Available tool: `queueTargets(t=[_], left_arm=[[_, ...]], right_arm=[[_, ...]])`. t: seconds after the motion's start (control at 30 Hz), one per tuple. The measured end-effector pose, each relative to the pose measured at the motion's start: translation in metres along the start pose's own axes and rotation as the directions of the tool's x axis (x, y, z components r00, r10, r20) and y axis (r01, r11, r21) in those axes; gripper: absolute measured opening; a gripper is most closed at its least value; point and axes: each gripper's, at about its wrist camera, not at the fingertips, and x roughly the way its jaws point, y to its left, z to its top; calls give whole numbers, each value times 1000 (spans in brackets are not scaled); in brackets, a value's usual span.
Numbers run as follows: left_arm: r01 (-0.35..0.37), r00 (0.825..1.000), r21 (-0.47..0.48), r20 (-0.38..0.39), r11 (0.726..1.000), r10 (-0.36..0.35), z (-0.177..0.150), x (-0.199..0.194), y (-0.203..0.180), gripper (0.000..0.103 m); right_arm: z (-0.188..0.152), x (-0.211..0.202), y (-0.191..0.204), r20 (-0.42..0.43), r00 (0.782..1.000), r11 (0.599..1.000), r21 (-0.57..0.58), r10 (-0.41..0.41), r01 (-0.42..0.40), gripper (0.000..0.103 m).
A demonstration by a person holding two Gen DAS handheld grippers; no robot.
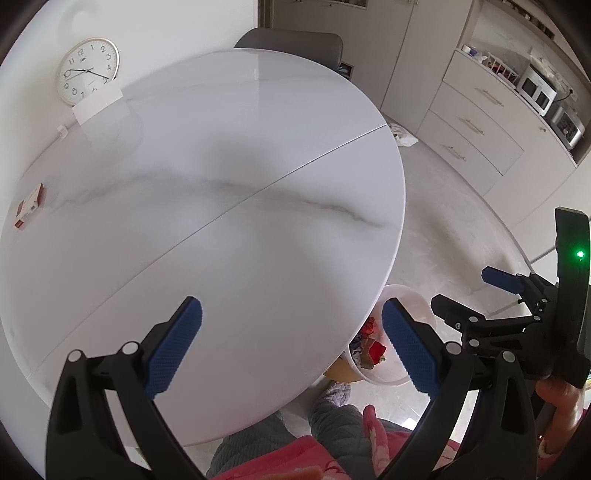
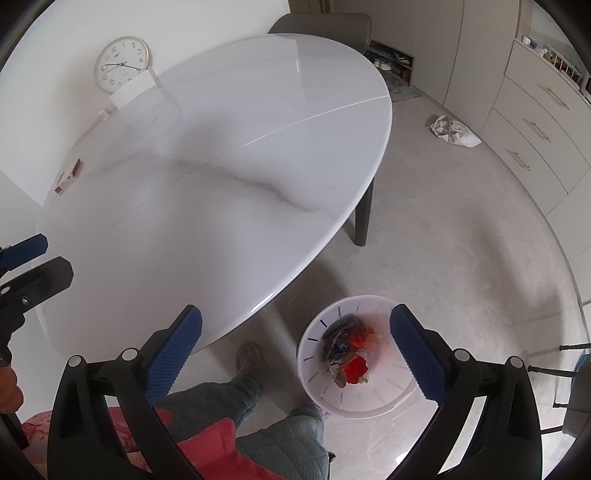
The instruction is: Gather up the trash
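A white bin point(image 2: 373, 400) stands on the floor beside the round table, with red, blue and grey crumpled trash point(image 2: 349, 350) inside it. In the left wrist view the bin point(image 1: 410, 299) shows partly past the table edge. My right gripper point(image 2: 295, 350) is open and empty, held above the table edge and the bin. My left gripper point(image 1: 291, 343) is open and empty above the near table edge. The right gripper point(image 1: 469, 295) appears at the right of the left wrist view, also open. A red and white packet point(image 1: 29, 206) lies at the table's far left edge.
The white marble table point(image 1: 207, 192) carries a white card point(image 1: 98, 105) leaning by a wall clock point(image 1: 88, 70). A grey chair point(image 2: 321, 24) stands behind it. A crumpled bag point(image 2: 452, 131) lies on the floor near the cabinets point(image 2: 535, 122). The person's legs point(image 2: 280, 413) are below.
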Motion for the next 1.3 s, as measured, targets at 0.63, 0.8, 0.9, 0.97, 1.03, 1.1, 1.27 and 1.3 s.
queueTargets(t=[0.63,0.8,0.9,0.97,1.03,1.1,1.27,1.3], left_arm=[[-185,943,-218,235,958,235,28,-97,59,95],[-228,896,-305,306,925,321,35,-148,77,95],[-251,863,-366,335,896,378,31,-175,85,95],[-266,841,-408,345,874,417,27,-191,87,95],[-277,828,-432,347,858,442,23,-201,88,95],[-275,818,-461,349,844,457,18,-209,86,95],[-256,820,-506,338,824,462,8,-219,74,95],[-261,817,-508,337,821,467,7,-219,72,95]], right_arm=[[82,-54,77,169,984,981,-190,57,-24,101],[122,-100,99,280,952,965,-258,122,-48,101],[137,-130,108,340,927,955,-292,160,-58,101],[140,-149,112,375,908,949,-308,188,-69,101],[141,-163,112,396,892,943,-319,219,-90,101],[139,-175,111,407,878,936,-331,253,-116,101],[128,-193,112,427,858,920,-371,286,-122,101],[125,-194,111,428,857,919,-376,287,-121,101]])
